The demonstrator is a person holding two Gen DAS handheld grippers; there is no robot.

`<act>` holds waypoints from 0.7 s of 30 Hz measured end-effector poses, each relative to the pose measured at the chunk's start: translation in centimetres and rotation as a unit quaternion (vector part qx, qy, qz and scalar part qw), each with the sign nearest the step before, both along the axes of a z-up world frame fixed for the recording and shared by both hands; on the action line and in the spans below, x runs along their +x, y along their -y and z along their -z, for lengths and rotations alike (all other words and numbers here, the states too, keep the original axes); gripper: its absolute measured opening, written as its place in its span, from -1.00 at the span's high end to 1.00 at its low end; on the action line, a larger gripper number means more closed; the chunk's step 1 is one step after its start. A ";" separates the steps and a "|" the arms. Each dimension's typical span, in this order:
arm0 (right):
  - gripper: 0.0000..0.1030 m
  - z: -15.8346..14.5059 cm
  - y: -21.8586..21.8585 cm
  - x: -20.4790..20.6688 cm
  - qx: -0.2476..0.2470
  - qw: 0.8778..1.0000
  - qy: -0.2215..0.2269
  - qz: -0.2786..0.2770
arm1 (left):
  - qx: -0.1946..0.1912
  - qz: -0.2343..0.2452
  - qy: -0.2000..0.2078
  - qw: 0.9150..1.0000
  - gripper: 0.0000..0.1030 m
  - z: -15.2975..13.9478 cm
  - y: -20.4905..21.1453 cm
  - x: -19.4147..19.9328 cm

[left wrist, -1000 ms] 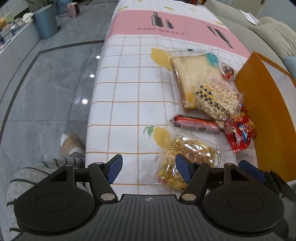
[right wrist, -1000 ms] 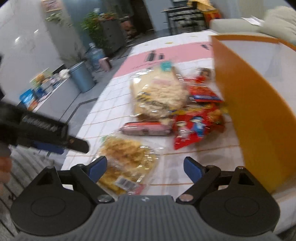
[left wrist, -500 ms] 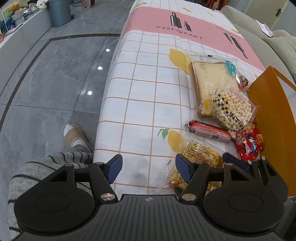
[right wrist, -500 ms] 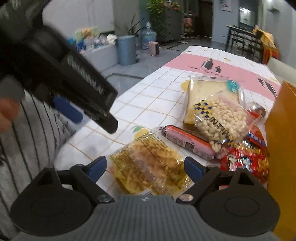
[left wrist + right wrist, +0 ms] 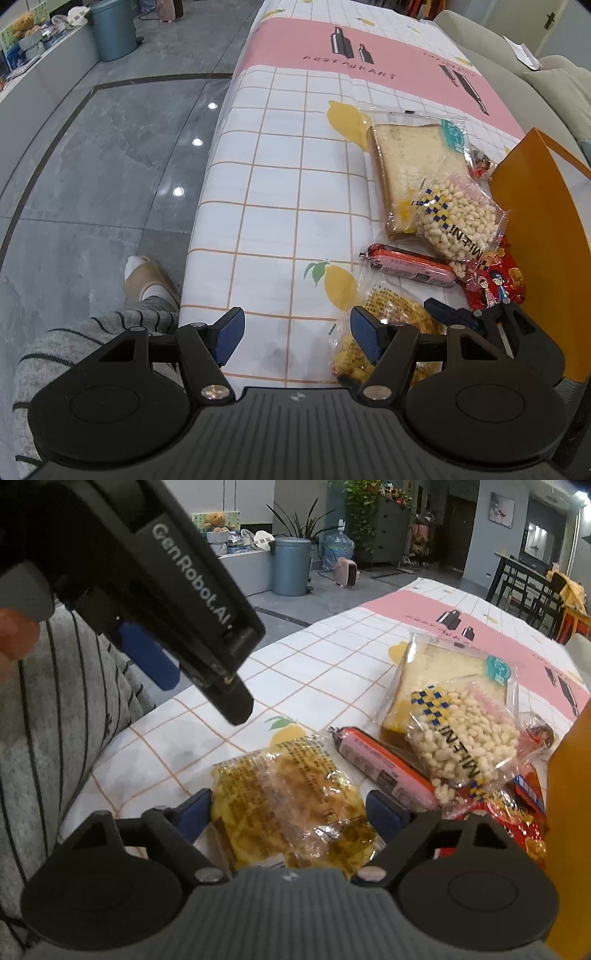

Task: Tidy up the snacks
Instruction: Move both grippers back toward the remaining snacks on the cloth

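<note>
A yellow snack pack (image 5: 291,805) lies on the checked tablecloth (image 5: 280,206) near the front edge. My right gripper (image 5: 290,812) straddles it, and its jaws are closing with a blue pad at each side edge; the wrapper shows no squeeze. That gripper (image 5: 454,317) also shows low over the pack (image 5: 391,310) in the left wrist view. My left gripper (image 5: 297,338) hangs open over bare cloth to the left of the pack. Beyond lie a pink sausage (image 5: 380,764), a bag of white puffs (image 5: 465,738) and bagged bread (image 5: 436,672).
An orange box (image 5: 546,229) stands at the right, with a red packet (image 5: 495,284) and a small wrapped sweet (image 5: 480,162) against it. The table's left edge drops to grey floor, where a person's striped leg and slipper (image 5: 144,280) stand. A sofa (image 5: 517,74) lies behind.
The right gripper rolled and came down over the yellow pack; its jaws widened, then narrowed around it. The left gripper stayed open and hardly shifted.
</note>
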State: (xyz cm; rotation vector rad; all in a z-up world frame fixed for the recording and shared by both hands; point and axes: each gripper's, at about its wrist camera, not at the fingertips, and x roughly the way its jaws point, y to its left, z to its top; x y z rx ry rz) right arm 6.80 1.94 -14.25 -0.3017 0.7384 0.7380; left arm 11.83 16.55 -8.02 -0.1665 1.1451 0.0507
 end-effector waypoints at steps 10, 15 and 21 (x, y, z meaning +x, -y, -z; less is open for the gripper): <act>-0.70 -0.2 2.5 -1.6 -0.025 0.997 -0.024 0.068 | 0.027 -0.001 -0.019 0.999 -0.50 0.8 0.7 0.1; -0.92 0.7 2.8 -1.3 -0.032 0.999 -0.021 0.017 | 0.040 0.005 -0.014 0.999 -0.50 0.7 1.4 0.1; -0.94 1.2 4.0 0.1 0.011 0.998 -0.046 0.040 | 0.056 0.016 -0.009 0.998 -0.50 0.6 2.1 0.0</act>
